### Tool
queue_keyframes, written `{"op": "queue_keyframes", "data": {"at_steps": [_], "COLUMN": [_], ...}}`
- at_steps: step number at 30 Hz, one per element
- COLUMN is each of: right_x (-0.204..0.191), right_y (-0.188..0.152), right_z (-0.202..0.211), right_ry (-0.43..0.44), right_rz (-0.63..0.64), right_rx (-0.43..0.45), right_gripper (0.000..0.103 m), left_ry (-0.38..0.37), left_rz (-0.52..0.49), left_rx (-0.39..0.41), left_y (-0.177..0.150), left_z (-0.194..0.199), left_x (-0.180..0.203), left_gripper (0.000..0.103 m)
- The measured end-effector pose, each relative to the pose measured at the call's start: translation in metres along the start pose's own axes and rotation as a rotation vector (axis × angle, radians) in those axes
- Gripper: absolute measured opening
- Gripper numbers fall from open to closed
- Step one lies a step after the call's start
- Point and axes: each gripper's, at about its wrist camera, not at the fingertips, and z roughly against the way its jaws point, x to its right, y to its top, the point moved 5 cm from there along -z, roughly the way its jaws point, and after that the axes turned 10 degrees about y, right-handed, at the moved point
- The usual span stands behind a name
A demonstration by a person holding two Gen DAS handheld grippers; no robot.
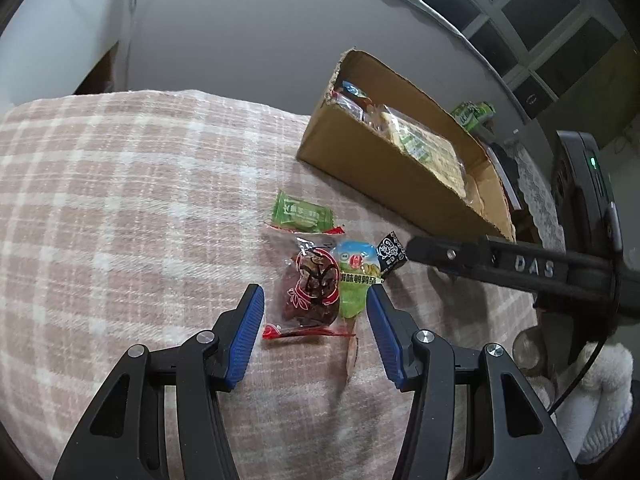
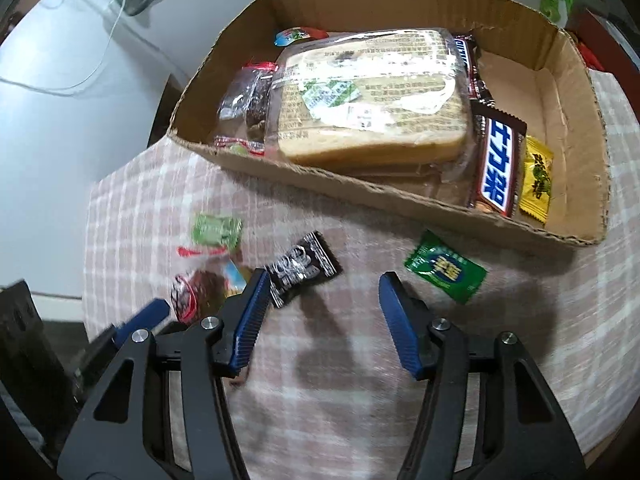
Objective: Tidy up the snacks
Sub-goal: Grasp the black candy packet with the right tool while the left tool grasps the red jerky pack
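the left tongs (image 1: 316, 300) stand about half open with nothing gripped, pointing down over a red-printed date packet (image 1: 310, 288) and a green quail-egg packet (image 1: 356, 280) lying side by side between the blue pads (image 1: 249, 336). neither pad presses on either packet. the right tongs (image 2: 320, 292) are also open and empty, with the black candy wrapper (image 2: 302, 268) just beside, perhaps touching, the tip of their left finger rather than centred in the gap.

all of this rests on a surface covered by a pink checked cloth (image 1: 120, 200). moving rightward along it in the right wrist view: a light green candy (image 2: 218, 230), the red and green packets under the left tongs, the black candy, then a dark green sachet (image 2: 446, 268) near the box.

what could go wrong: the two packets under the left tongs overlap, so a squeeze may catch both, or pinch only a slippery film edge and let it slide out. the right tongs, set off-centre, could push the black candy aside instead of closing on it. the two tools are near each other and might collide. the soft cloth could bunch into a grip.

the cardboard box (image 2: 400, 196) sits at the far right. it holds, left to right, a dark date packet (image 2: 248, 96), a large wrapped bread slice (image 2: 372, 96), a chocolate bar (image 2: 498, 168) and a yellow candy (image 2: 536, 180); its right end is bare.
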Motion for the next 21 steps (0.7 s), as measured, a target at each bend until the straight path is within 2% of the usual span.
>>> {"op": "queue_keyframes", "data": {"at_steps": [2,4,8,13,18,21], "right_x": [-0.002,-0.004,-0.011,-0.021,-0.022,-0.022], "right_y": [0.004,0.007,0.012,0.011,0.009,0.003], "right_z": [-0.005,-0.012,-0.026,-0.037,-0.039,-0.038], "right_ry": [-0.02,-0.026,-0.039,-0.083,-0.084,-0.098], "right_rz": [-0.029,-0.061,-0.089,-0.033,0.021,0.069], "right_rx": [0.007,0.002,-0.007,-0.033,-0.059,-0.075], "right_gripper": [0.057,0.049,0.047,0.043,0.033,0.032], "left_ry": [-0.009,-0.018,-0.039,-0.054,-0.055,-0.049], "left_rz": [-0.004,-0.002,-0.004,-0.011,-0.014,-0.022], "left_rx": [-0.004,-0.006,-0.012,-0.017,-0.026,-0.021], "left_y": [0.001,0.001,0.003,0.005,0.01,0.01], "left_z": [-0.003,-0.005,-0.009,-0.012,-0.019,-0.02], "left_x": [-0.002,-0.005,-0.007,-0.006,-0.003,-0.002], "left_gripper": [0.052,0.052,0.052,0.052,0.052,0.05]}}
